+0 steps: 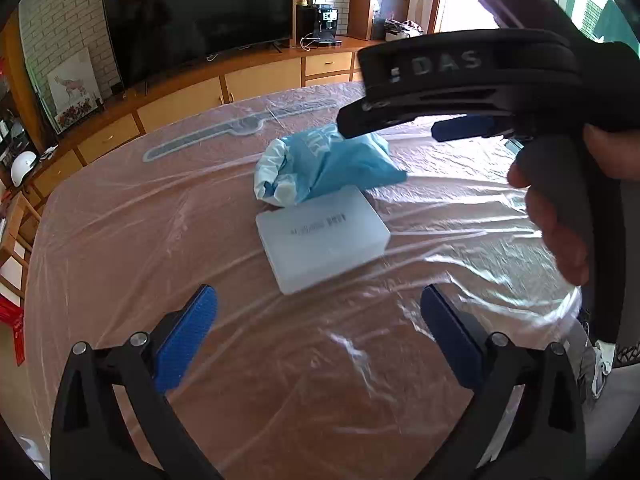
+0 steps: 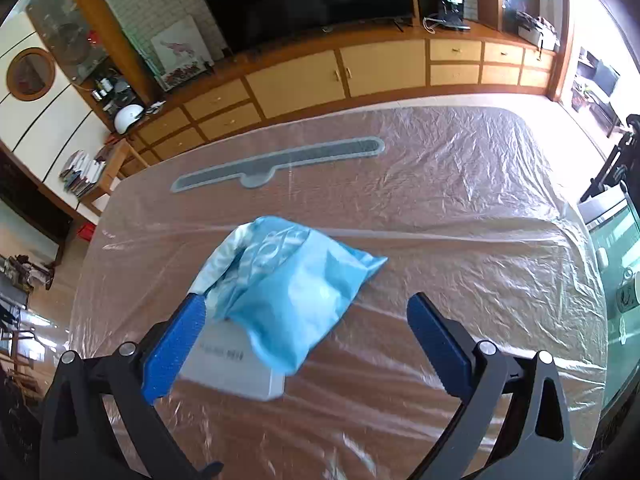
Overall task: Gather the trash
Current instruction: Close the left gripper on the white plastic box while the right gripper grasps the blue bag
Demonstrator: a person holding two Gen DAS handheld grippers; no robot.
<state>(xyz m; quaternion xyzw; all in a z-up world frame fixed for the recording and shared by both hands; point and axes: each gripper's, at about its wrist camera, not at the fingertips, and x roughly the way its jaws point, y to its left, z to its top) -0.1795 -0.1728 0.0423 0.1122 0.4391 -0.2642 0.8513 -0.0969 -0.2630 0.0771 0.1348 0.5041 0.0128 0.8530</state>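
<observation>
Both tongs, left tongs (image 1: 318,344) and right tongs (image 2: 306,344), gape empty; ahead, crumpled blue bag (image 2: 288,292) and white box (image 1: 322,236) lie uncollected, so 2 pickups probably remain.

The box (image 1: 322,239) lies on the table (image 1: 160,240) near its middle. The crumpled bag (image 1: 324,164) sits directly behind the box (its near edge overlaps the box top). Both claws are spread wide: the left claw (image 1: 318,332) is before the box, the right claw (image 2: 306,344) above it.
</observation>
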